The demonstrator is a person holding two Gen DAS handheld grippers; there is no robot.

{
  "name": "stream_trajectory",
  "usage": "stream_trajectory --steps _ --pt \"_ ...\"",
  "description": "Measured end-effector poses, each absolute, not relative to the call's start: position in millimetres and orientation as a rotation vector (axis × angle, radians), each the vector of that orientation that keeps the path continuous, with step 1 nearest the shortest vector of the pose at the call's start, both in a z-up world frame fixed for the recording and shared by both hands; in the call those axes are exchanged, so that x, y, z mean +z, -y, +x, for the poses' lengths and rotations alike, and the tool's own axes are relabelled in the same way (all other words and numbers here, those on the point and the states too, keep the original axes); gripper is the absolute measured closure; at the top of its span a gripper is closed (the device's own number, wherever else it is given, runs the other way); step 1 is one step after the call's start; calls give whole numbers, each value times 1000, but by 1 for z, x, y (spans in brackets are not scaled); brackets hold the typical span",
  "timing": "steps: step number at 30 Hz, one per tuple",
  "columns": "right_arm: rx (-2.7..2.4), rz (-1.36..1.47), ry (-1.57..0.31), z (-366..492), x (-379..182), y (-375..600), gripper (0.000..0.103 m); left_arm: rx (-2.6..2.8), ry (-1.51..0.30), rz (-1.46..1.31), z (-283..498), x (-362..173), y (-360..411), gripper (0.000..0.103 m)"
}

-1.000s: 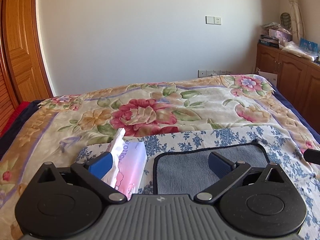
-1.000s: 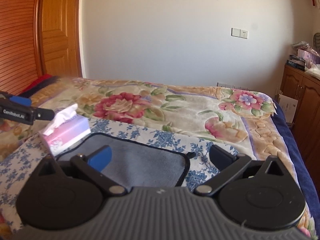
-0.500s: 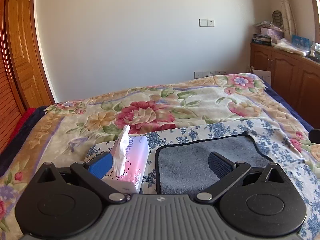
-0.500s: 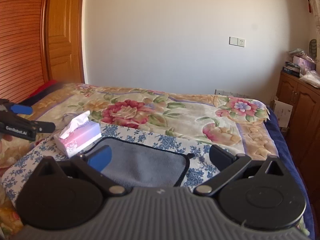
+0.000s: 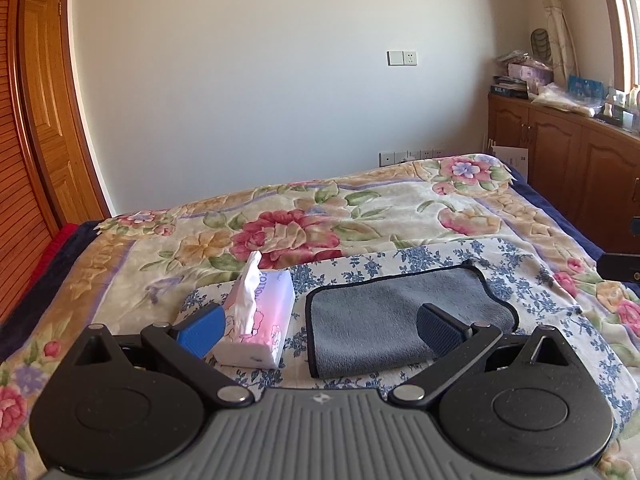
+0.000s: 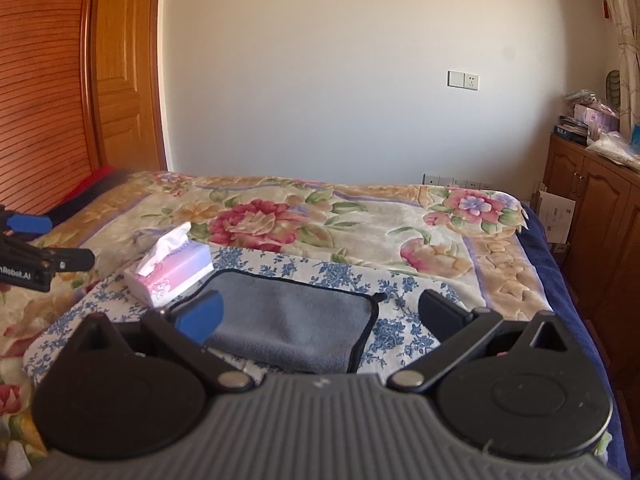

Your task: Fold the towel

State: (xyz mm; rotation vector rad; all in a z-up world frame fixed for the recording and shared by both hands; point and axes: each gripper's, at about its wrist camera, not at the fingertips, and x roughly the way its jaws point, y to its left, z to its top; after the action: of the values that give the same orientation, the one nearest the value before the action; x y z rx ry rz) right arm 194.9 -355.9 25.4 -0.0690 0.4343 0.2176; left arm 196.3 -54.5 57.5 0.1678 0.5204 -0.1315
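A grey towel (image 5: 384,312) with a dark hem lies folded flat on a blue-flowered white cloth (image 5: 520,280) on the bed; it also shows in the right wrist view (image 6: 288,320). My left gripper (image 5: 320,328) is open and empty, held above and short of the towel's near edge. My right gripper (image 6: 320,316) is open and empty, also back from the towel. The left gripper's side shows at the left edge of the right wrist view (image 6: 36,252).
A pink and white tissue box (image 5: 260,316) stands just left of the towel, also in the right wrist view (image 6: 172,268). The bed has a floral blanket (image 5: 320,220). A wooden cabinet (image 5: 568,160) stands at right, a wooden door (image 6: 124,72) at left.
Both grippers have pulled back and up from the bed, so the towel and tissue box look farther away. Both stay open and empty. The towel has not moved.
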Motion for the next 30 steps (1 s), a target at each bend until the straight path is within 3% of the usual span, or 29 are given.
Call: stream_trajectory --steps 30 --pt "198 -101 -449 97 3 351 0 -143 -550 138 94 31 39 0"
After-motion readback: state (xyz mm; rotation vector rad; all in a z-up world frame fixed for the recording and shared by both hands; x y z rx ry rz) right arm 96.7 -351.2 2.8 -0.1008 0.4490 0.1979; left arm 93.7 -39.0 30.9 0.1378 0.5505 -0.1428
